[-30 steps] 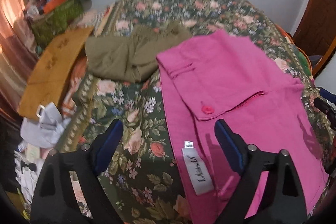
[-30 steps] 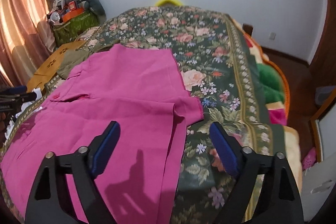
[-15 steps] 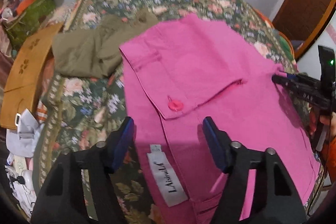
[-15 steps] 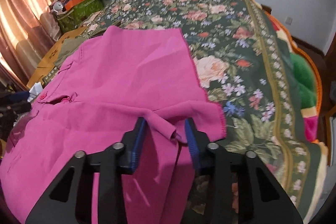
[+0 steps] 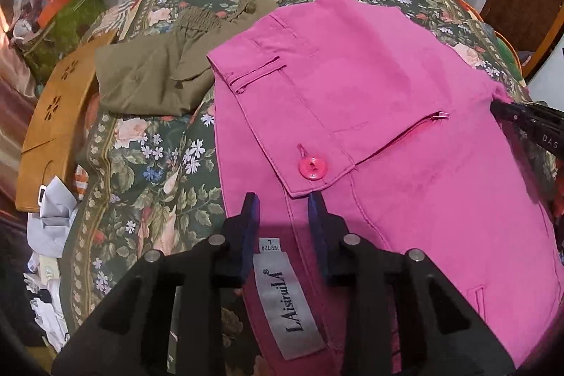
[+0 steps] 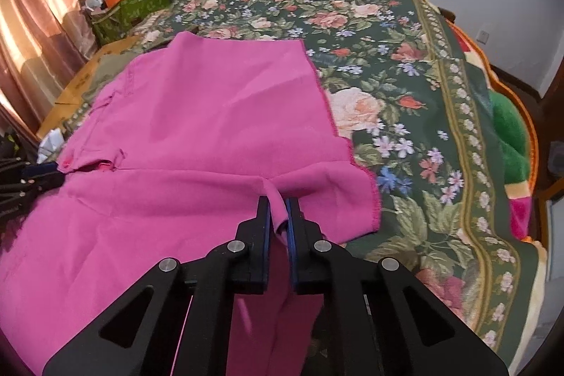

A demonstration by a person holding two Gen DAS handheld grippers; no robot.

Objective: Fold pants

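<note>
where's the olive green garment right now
In the left wrist view, the olive garment lies crumpled on the floral bedspread, upper left, touching the pink pants' waistband.

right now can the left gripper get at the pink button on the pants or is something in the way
Probably yes. The pink button lies bare on the pink pants just beyond the left gripper, nothing over it. But the jaws have just been closing around the waistband, so that grip would have to go.

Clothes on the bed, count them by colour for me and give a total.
Pink pants: 1
Olive-green garment: 1
Total: 2
</note>
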